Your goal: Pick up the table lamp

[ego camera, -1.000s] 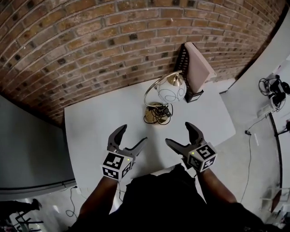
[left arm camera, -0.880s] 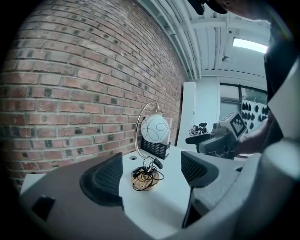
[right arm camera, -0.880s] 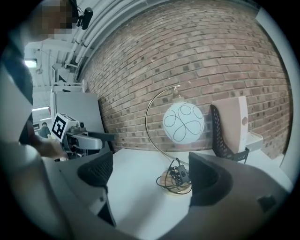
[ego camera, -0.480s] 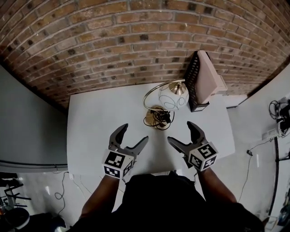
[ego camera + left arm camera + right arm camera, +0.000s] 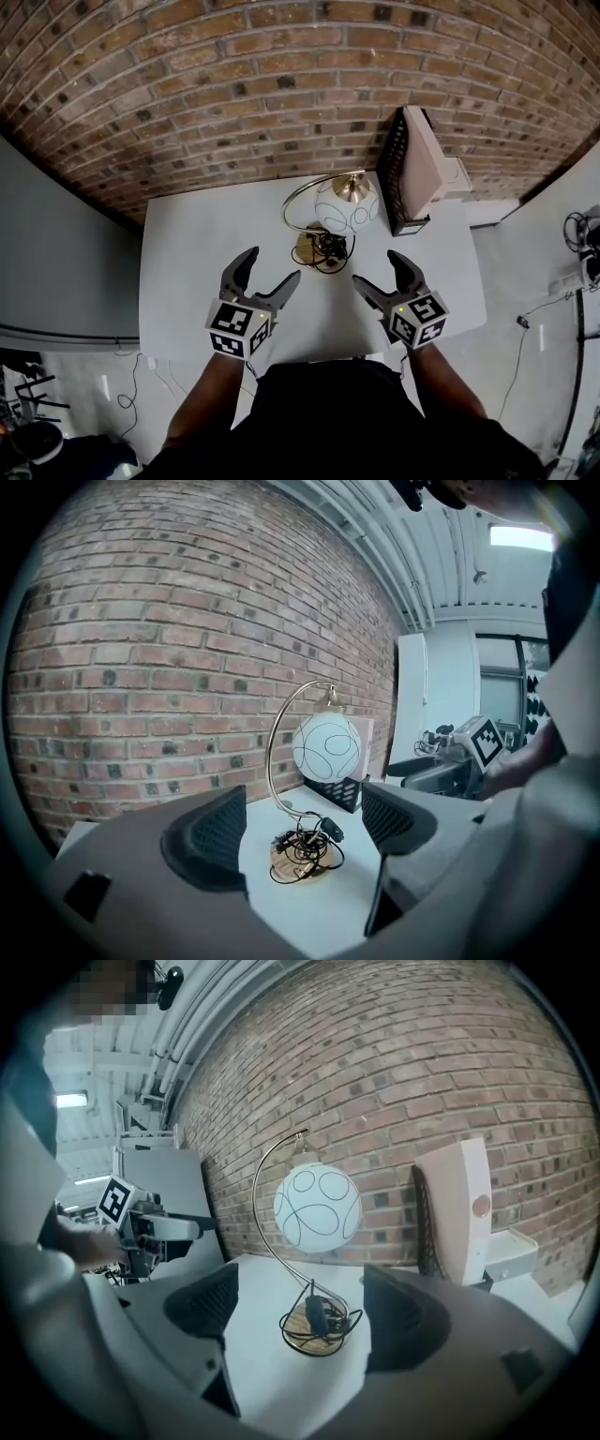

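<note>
The table lamp [image 5: 345, 203] stands on the white table [image 5: 197, 253] near the brick wall: a white globe shade with black swirls [image 5: 326, 746] [image 5: 317, 1207], a curved brass arm, and a round wooden base [image 5: 312, 246] with black cord coiled on it [image 5: 302, 852] [image 5: 317, 1324]. My left gripper [image 5: 269, 277] hovers over the table's front, short of the base, open and empty. My right gripper [image 5: 378, 271] hovers to the right of it, its jaws closing with nothing between them; the lamp is apart from both.
A black wire rack holding a pinkish-white box [image 5: 417, 172] stands at the table's back right, right beside the shade. The brick wall [image 5: 234, 84] runs behind the table. Cables lie on the floor at far right [image 5: 581, 253].
Both grippers have moved forward toward the lamp base. The view has shifted so the lamp sits more central. The right jaws look slightly narrower.
</note>
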A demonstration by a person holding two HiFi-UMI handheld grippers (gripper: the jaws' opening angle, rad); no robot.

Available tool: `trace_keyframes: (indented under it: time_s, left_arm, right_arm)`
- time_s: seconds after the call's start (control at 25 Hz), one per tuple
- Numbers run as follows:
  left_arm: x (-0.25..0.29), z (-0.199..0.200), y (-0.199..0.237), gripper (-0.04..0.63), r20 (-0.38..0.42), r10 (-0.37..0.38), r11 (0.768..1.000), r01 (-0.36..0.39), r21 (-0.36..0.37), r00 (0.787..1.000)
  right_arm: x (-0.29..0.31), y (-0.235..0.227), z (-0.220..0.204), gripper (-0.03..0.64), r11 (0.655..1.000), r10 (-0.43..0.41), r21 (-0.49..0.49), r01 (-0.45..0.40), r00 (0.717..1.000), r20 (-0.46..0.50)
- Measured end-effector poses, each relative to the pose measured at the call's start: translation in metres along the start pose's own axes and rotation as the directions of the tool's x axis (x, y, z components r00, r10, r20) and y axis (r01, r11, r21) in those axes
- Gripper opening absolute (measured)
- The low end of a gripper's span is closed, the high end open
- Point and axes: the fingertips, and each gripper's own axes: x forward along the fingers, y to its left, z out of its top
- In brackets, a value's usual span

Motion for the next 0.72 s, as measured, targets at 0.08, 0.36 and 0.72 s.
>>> trace_keyframes:
  time_s: [0.08,0.36,0.72]
  left_arm:
    - [0.004,0.002,0.002,0.387,-0.004,0.001,1.0,-0.001,0.012,1.0]
    - [0.019,0.017,0.018,0.387,-0.006,0.004,0.998,-0.004,0.068,1.0]
    - [0.055,0.037,0.032,0.387,0.001,-0.025,0.994,0.024,0.104,1.0]
  right_arm:
    - [0.004,-0.006,-0.004,0.414,1.0,-0.013,-0.016,0.013,1.0,-0.006]
    - [0.026,-0.026,-0.025,0.348,0.995,-0.077,-0.065,0.074,0.996,-0.048]
    - [0.076,-0.058,-0.052,0.316,0.993,-0.116,-0.019,0.115,0.991,-0.061]
